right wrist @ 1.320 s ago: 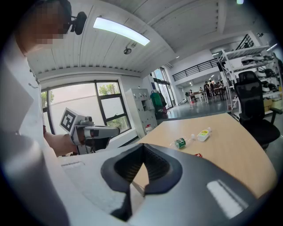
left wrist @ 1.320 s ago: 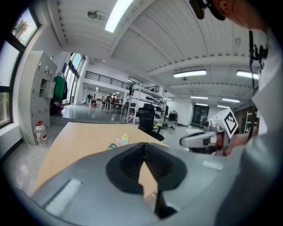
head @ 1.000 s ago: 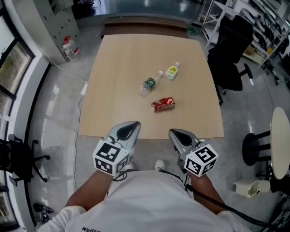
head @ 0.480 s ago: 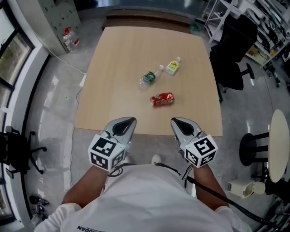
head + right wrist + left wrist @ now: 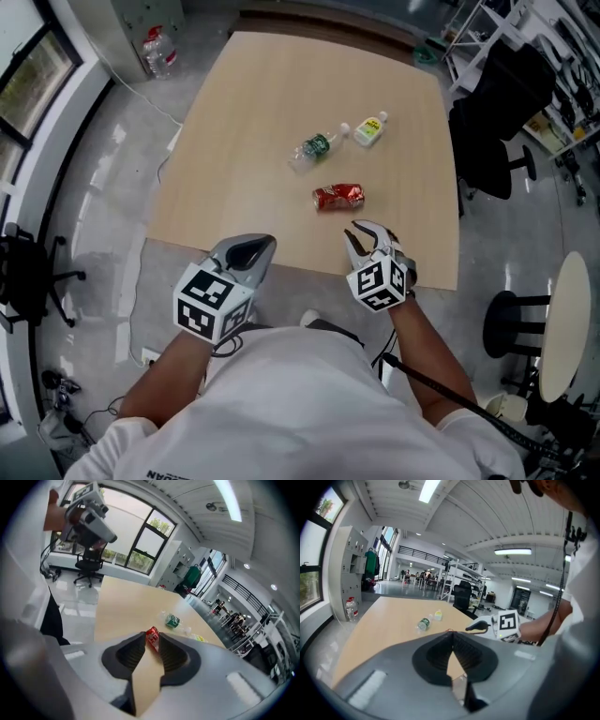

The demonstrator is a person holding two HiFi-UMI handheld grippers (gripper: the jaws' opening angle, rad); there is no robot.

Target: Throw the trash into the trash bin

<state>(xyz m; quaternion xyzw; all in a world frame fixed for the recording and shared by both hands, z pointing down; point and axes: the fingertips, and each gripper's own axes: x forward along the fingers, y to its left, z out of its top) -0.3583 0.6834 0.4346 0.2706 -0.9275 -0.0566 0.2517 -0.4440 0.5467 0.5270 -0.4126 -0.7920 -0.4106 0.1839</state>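
Note:
A crushed red can (image 5: 338, 197) lies on the wooden table (image 5: 244, 112). Beyond it lie a green-label bottle (image 5: 317, 148) and a yellow-label bottle (image 5: 371, 129). My right gripper (image 5: 367, 232) hovers over the table's near edge, just short of the can. Its jaws have just been opening and hold nothing. In the right gripper view (image 5: 152, 633) the can (image 5: 153, 641) shows through the gap, beyond the tips. My left gripper (image 5: 251, 246) hangs at the near edge, left of the can, jaws together and empty (image 5: 452, 633). No trash bin is in view.
A black office chair (image 5: 497, 103) stands at the table's right side. A dark stool (image 5: 511, 323) and a round white table (image 5: 567, 328) stand further right. Water bottles (image 5: 159, 52) sit on the floor at the far left corner.
My right gripper has moved forward over the table's near edge towards the can, rolled over, and parted its jaws. The left gripper has sunk a little.

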